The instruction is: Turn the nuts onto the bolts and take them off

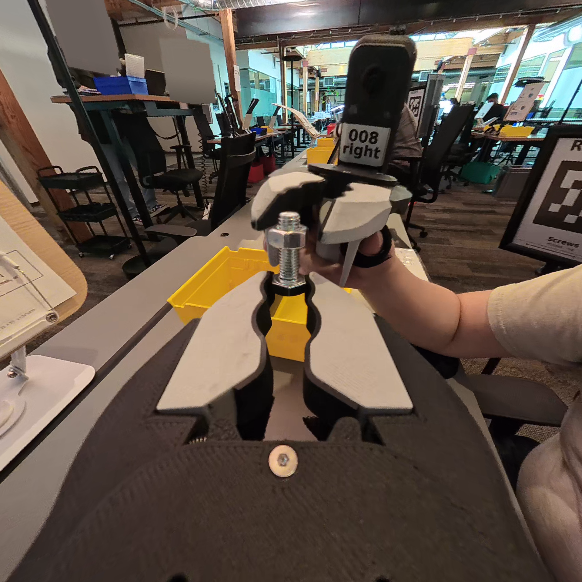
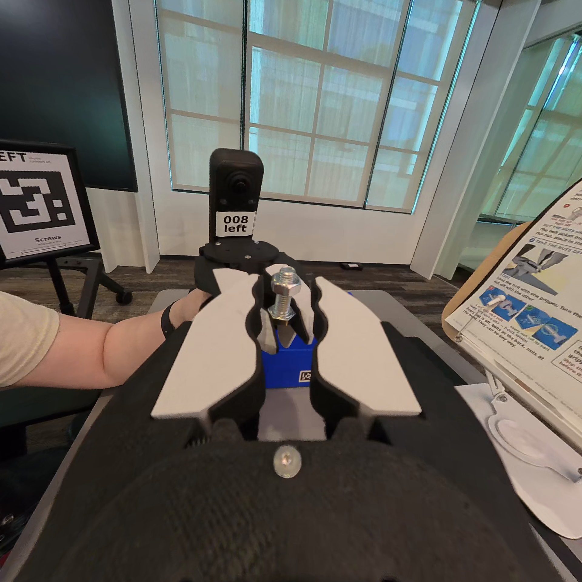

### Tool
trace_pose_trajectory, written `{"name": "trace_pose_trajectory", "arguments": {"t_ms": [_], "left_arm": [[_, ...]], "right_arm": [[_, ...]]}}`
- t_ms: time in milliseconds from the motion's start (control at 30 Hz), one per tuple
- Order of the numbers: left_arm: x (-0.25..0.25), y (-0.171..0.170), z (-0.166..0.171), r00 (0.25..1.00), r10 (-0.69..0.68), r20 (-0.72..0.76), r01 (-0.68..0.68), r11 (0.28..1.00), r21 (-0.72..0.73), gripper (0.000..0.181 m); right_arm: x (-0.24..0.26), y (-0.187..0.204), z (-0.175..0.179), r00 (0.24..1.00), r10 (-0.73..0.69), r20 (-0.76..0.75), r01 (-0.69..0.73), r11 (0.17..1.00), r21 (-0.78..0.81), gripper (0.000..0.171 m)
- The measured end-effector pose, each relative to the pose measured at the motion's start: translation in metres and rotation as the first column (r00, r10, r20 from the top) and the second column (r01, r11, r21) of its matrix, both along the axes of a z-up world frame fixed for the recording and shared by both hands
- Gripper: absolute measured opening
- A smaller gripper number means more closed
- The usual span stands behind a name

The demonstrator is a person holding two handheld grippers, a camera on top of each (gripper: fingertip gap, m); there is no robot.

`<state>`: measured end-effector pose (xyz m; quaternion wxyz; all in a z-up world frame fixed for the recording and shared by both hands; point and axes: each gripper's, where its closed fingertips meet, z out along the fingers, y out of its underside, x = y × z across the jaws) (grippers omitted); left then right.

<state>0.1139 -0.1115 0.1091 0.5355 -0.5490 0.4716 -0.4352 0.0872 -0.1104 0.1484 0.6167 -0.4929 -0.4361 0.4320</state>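
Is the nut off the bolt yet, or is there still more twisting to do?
Not yet. Done: the left tongs hold the bolt upright by its head. In hand: the nut sits high on the threads, with a little bolt poking above it and the right tongs open around it. Left: more turning. The pictures don't show whether it is going on or coming off.

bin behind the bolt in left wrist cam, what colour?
Yellow. The bin shows best in the left wrist view, behind the bolt.
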Motion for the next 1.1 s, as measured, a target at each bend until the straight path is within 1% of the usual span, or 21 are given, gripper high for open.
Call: {"name": "trace_pose_trajectory", "arguments": {"t_ms": [100, 200, 267, 333, 467, 567, 600, 667, 767, 900, 1000, 1067, 1100], "left_arm": [[0.001, -0.007, 0.005, 0.999, -0.043, 0.032, 0.044, 0.999, -0.012, 0.018], [-0.002, -0.012, 0.011, 0.994, -0.086, 0.067, 0.089, 0.995, -0.038, 0.018], [-0.003, -0.011, 0.011, 0.996, -0.072, 0.057, 0.074, 0.997, -0.030, 0.018], [-0.001, -0.012, 0.009, 0.996, -0.079, 0.046, 0.080, 0.996, -0.028, 0.018], [0.004, -0.019, 0.007, 0.993, -0.110, 0.039, 0.112, 0.993, -0.030, 0.018], [0.003, -0.022, 0.011, 0.991, -0.123, 0.057, 0.125, 0.991, -0.039, 0.017], [0.001, -0.024, 0.013, 0.989, -0.132, 0.063, 0.134, 0.990, -0.040, 0.017], [-0.001, -0.023, 0.014, 0.991, -0.123, 0.058, 0.125, 0.992, -0.031, 0.017], [0.000, -0.024, 0.014, 0.992, -0.118, 0.049, 0.119, 0.993, -0.018, 0.018], [0.003, -0.029, 0.012, 0.990, -0.134, 0.036, 0.135, 0.991, -0.014, 0.018], [0.002, -0.030, 0.015, 0.989, -0.142, 0.049, 0.143, 0.989, -0.023, 0.018], [0.000, -0.030, 0.016, 0.988, -0.145, 0.055, 0.147, 0.989, -0.026, 0.017], [0.000, -0.029, 0.015, 0.989, -0.139, 0.050, 0.140, 0.990, -0.025, 0.017]], "right_arm": [[0.004, -0.001, 0.002, 0.999, 0.030, -0.014, -0.031, 0.999, -0.009, 0.027], [0.015, 0.005, 0.007, 0.999, 0.018, -0.034, -0.018, 1.000, -0.015, 0.026], [0.017, -0.001, 0.012, 0.995, 0.062, -0.075, -0.064, 0.998, -0.028, 0.025], [0.010, -0.012, 0.012, 0.991, 0.119, -0.066, -0.122, 0.992, -0.034, 0.026], [0.000, -0.011, 0.003, 0.995, 0.096, -0.011, -0.096, 0.995, -0.030, 0.028], [0.006, -0.011, 0.007, 0.985, 0.159, -0.061, -0.164, 0.982, -0.090, 0.029], [0.009, -0.009, 0.008, 0.984, 0.159, -0.074, -0.167, 0.980, -0.107, 0.027], [0.011, -0.008, 0.009, 0.985, 0.156, -0.080, -0.164, 0.980, -0.111, 0.025], [0.004, -0.023, 0.011, 0.973, 0.219, -0.075, -0.226, 0.970, -0.094, 0.027], [0.000, -0.021, 0.007, 0.980, 0.194, -0.052, -0.198, 0.977, -0.085, 0.029], [0.006, -0.021, 0.007, 0.966, 0.250, -0.073, -0.257, 0.958, -0.125, 0.029], [0.009, -0.018, 0.010, 0.960, 0.260, -0.102, -0.274, 0.948, -0.162, 0.020], [0.010, -0.022, 0.011, 0.952, 0.283, -0.117, -0.300, 0.940, -0.165, 0.020]]}}
